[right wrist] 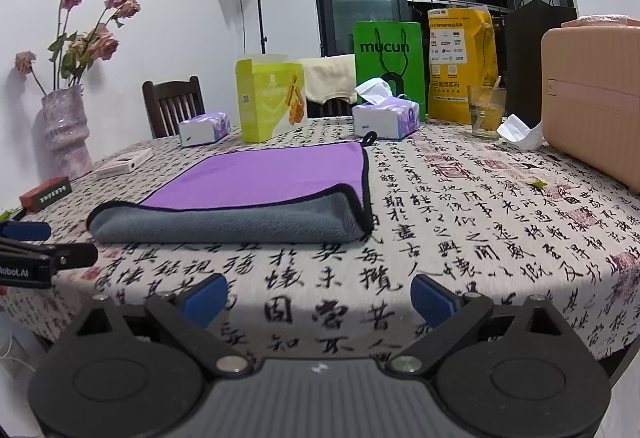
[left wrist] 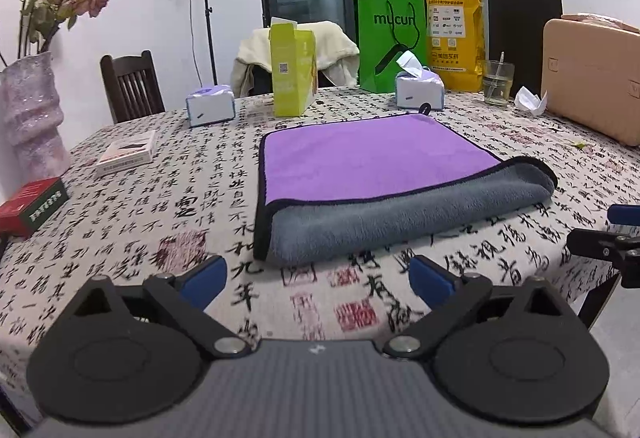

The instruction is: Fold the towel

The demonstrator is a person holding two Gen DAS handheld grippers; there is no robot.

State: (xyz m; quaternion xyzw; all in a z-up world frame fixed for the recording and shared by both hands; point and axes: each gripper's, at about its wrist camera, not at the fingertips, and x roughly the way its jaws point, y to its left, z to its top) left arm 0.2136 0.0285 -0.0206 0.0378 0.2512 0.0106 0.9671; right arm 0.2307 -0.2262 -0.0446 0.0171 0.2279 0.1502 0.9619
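Folded towel flat on desk; left hand-held gripper and right hand-held gripper near towel's folded edge, jaws apart, empty.

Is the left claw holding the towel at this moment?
No. In the left wrist view the left claw is open above the tablecloth, and the towel lies apart, beyond its fingertips.
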